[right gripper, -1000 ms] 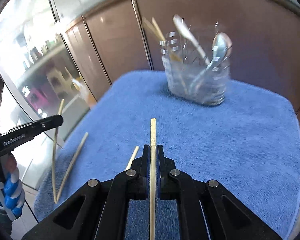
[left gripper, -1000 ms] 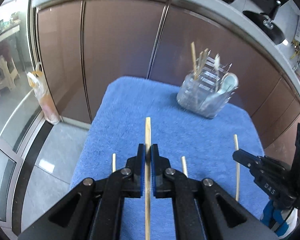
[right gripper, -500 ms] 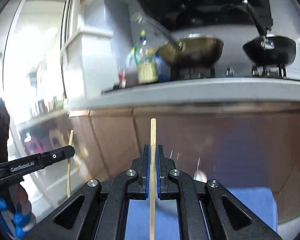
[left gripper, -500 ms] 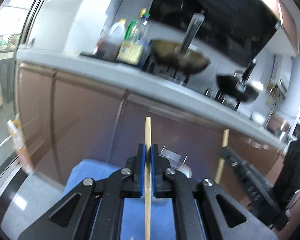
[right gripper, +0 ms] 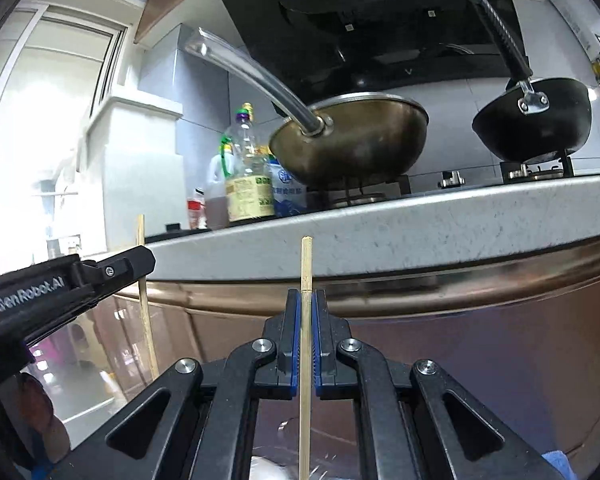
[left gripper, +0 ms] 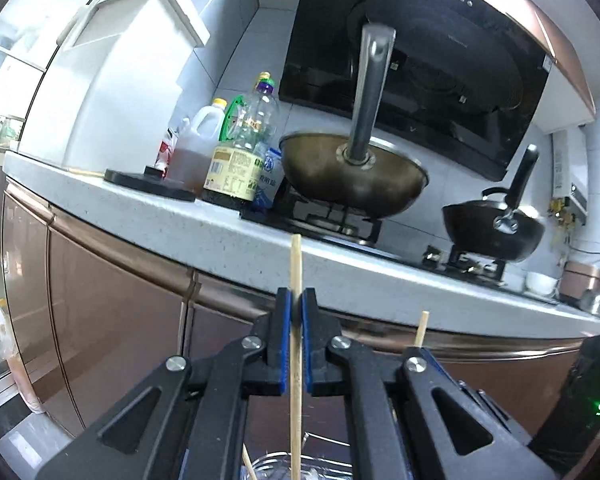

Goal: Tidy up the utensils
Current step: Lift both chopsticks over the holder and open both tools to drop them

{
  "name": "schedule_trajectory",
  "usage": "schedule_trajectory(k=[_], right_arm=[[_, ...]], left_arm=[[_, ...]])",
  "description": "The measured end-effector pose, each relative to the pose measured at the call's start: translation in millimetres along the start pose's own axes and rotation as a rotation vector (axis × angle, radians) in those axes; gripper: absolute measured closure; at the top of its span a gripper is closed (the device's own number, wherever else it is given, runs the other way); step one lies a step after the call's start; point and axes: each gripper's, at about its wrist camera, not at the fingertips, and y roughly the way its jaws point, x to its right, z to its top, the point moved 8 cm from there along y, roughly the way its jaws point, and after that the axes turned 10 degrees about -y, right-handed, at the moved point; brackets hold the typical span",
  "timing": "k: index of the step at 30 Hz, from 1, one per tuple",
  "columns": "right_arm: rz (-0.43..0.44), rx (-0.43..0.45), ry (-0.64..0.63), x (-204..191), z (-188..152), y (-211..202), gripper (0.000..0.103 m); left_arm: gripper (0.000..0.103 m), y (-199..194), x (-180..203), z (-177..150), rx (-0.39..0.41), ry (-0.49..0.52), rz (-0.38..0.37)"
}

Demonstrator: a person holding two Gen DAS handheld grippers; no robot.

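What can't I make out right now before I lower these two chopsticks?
- Clear holder: left wrist view, cut off by the bottom edge and covered by the left gripper; its slots can't be seen.
- Blue towel: right wrist view, only a corner shows behind the right gripper.
- Lower ends of the left chopstick and right chopstick: run off the bottom edge.
- Bottle label: too small to read.

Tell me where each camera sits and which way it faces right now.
Left wrist: on the left gripper, facing level at the stove counter; own jaws clamp a chopstick; right gripper's tip at right.
Right wrist: on the right gripper, facing the same counter; clamps its chopstick; left gripper at left.
Shared: brass wok, black wok, bottles.
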Motion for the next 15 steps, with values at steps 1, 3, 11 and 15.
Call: schedule_trajectory(k=[1,3,11,15], right_arm=[[-0.008,0.003,-0.009,0,-4,2,0.098],[-0.018,0.002,-0.034,-2,-14,8,0.098],[-0.042,-0.037,-0.085,-3,-51,1,0.093],[-0.047,-0.067,-0.061,4,-51,-9,0.072]], left_arm=[[0.098,6,-3,-7,0.003,-0.001,0.010],[0.098,12,-11,-20,0.020,-0.007,0.027],[0.090,11,-31,-52,-0.023,-0.016,0.038],[0.075,-7,-33,-38,-0.011,-0.018,0.051]])
